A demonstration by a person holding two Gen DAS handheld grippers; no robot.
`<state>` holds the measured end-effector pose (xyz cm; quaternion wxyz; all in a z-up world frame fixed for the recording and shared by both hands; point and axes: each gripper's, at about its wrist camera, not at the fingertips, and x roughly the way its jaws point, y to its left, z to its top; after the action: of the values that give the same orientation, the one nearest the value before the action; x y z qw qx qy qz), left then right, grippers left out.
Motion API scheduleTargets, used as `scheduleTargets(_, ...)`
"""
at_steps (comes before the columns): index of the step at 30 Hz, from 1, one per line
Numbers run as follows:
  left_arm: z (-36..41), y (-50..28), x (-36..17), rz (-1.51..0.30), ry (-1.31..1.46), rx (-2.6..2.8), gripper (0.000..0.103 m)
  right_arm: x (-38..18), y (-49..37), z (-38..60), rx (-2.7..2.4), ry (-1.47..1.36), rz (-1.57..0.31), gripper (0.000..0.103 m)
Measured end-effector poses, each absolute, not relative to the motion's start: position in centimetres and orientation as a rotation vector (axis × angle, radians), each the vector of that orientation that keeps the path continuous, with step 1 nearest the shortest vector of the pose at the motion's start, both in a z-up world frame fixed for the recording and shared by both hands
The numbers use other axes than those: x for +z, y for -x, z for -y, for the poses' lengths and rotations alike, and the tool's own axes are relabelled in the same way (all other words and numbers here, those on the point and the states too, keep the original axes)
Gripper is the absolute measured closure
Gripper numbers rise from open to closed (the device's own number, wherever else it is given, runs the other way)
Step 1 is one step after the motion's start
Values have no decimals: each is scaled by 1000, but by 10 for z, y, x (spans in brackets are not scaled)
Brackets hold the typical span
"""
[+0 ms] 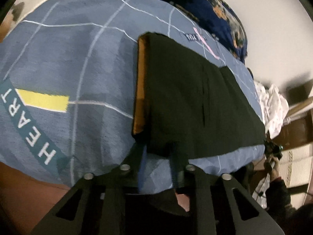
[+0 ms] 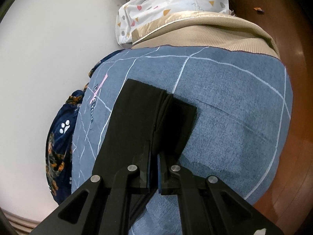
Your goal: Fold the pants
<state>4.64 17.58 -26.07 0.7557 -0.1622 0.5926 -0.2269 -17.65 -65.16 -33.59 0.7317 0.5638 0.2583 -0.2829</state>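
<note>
Black pants lie flat on a blue grid-patterned blanket, with an orange-brown waistband lining showing at their left end. My left gripper is open at the pants' near edge, its fingers astride the near corner. In the right wrist view the pants lie as a folded dark strip, legs stacked. My right gripper is shut on the pants' near edge at the fold line.
A dark blue patterned blanket lies along the bed's far side by a white wall. A white printed cloth and a beige mattress corner lie beyond the blue blanket. Brown wooden floor runs to the right.
</note>
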Motion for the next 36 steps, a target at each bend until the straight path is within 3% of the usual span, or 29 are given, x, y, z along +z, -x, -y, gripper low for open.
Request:
scheduleTargets(10,-147,-55,-223,-1135,123,-400,91,-335,176,650,-618,-1240,-560,101)
scheduleTargets(17,-149,-48,-255,-1197,82,-342,91,-337,178,648,-595,-1253,-529,101)
scheduleTargets(24,-151,-49,-260,-1210,141,-318,88,-339,179,649,-575,-1279,-516,99)
scheduleTargets(29,-154,-48,-262,-1217,160,-293,79,-344,184,653,-528,-1337,-482,97)
scheduleTargets(36,-138,-45,-258,-1201,28,-258,79,-341,190,655,-489,-1318,-474,95)
